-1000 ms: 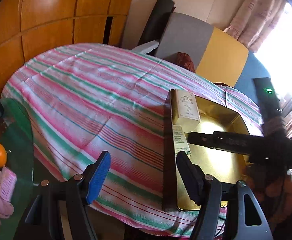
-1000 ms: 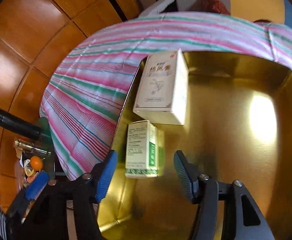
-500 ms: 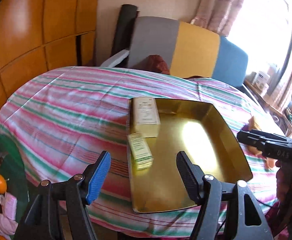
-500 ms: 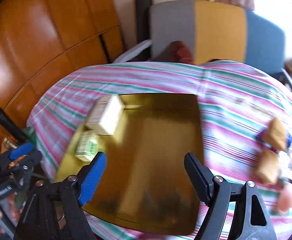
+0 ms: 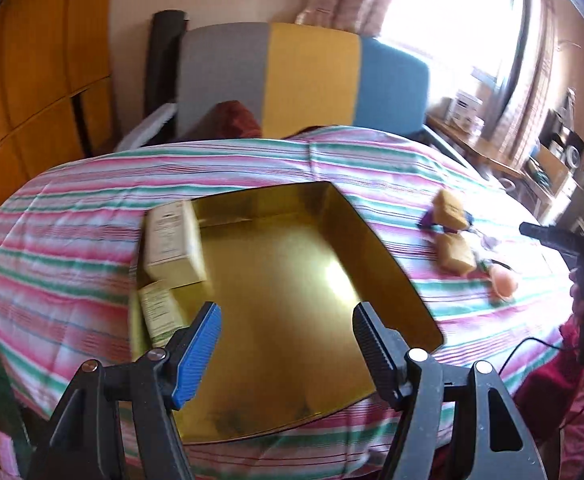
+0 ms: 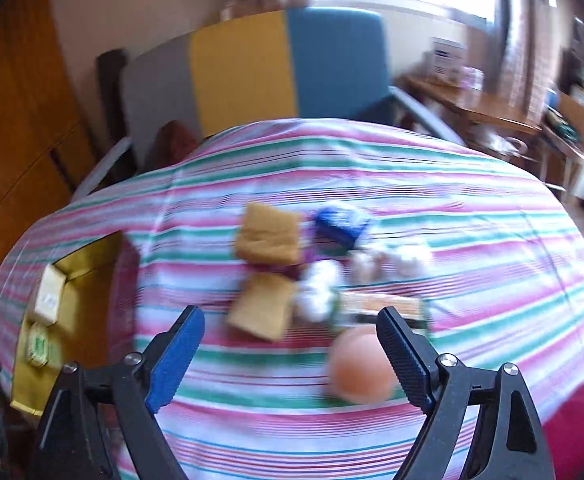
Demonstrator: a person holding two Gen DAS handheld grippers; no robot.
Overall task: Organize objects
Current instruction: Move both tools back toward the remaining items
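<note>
Both grippers spread wide and empty over the striped table!
Left gripper [image 5: 285, 328] hovers above the gold tray [image 5: 388, 264], two boxes [image 5: 171, 244] left inside; right gripper [image 6: 289, 334] has swung off the tray to the pile, peach ball [image 6: 362, 364] just ahead.

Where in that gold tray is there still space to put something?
The gold tray is bare right of the cream box and green box along its left wall. The cloth near the tan packets and peach ball is crowded.
</note>
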